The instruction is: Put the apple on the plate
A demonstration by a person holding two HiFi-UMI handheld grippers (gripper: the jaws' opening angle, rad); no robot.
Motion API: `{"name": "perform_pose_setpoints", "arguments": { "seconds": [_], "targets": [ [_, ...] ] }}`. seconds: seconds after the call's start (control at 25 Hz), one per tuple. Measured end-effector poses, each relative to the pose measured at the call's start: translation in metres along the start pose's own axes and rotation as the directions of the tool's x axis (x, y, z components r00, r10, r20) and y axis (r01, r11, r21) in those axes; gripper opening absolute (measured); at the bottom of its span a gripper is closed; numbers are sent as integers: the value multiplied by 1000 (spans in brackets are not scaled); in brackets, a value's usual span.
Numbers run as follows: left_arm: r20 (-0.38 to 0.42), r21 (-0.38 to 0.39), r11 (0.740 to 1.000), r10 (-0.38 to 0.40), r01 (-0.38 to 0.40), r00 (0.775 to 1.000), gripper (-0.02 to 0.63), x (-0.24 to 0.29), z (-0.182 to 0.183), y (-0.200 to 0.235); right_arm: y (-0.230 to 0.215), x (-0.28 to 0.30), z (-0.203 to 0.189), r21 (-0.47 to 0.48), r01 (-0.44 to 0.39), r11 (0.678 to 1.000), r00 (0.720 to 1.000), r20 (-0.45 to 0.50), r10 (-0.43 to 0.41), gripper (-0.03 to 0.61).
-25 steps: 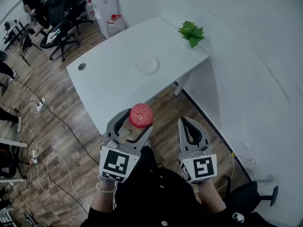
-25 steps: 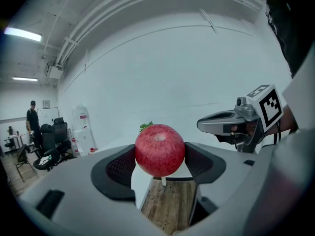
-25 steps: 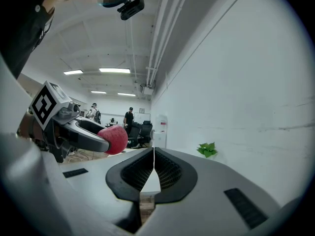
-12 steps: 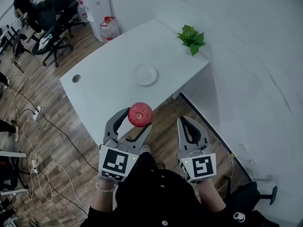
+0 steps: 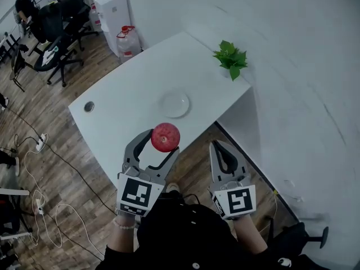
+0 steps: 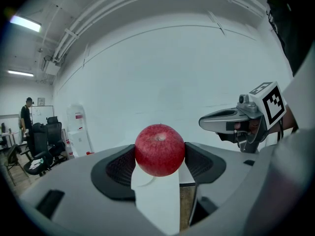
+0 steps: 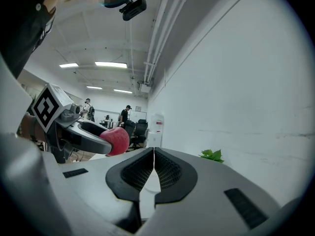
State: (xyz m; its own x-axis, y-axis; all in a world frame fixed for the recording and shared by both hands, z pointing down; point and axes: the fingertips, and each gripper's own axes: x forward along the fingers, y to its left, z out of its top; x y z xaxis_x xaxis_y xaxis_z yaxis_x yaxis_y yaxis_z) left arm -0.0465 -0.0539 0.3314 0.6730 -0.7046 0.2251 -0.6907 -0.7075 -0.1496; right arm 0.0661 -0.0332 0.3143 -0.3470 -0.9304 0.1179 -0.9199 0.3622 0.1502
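Note:
A red apple (image 5: 165,137) is held in my left gripper (image 5: 161,140), whose jaws are shut on its sides; in the left gripper view the apple (image 6: 160,150) fills the gap between the pads. It hangs above the near edge of the white table (image 5: 129,94). A small white plate (image 5: 174,104) lies on that table, a little beyond the apple. My right gripper (image 5: 220,148) is beside the left one, over the floor, with its jaws shut on nothing (image 7: 154,167). The apple (image 7: 116,140) also shows at the left of the right gripper view.
A small green plant (image 5: 230,58) stands at the table's far right corner, near the white wall. A round cable hole (image 5: 89,107) is at the table's left end. Office chairs (image 5: 56,24), a water dispenser (image 5: 112,13) and floor cables (image 5: 39,207) lie to the left.
The table and plate have come nearer in the head view and shifted down-right. Both grippers keep their pose, and the apple stays clamped in the left one.

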Motion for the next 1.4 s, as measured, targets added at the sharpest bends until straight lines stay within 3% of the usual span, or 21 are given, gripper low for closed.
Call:
{"name": "perform_pose_setpoints", "arguments": {
  "seconds": [0.64,1.4],
  "targets": [
    [9,-27,999,-23,23,1000,325,9,-12,27,22,31,-5,-13,-19,1000,999,-42,18,43],
    [3,-28,998,51,-51,999,325,31,-7,37,0,56,1,-55,-95,994,995,-19,94,43]
  ]
}}
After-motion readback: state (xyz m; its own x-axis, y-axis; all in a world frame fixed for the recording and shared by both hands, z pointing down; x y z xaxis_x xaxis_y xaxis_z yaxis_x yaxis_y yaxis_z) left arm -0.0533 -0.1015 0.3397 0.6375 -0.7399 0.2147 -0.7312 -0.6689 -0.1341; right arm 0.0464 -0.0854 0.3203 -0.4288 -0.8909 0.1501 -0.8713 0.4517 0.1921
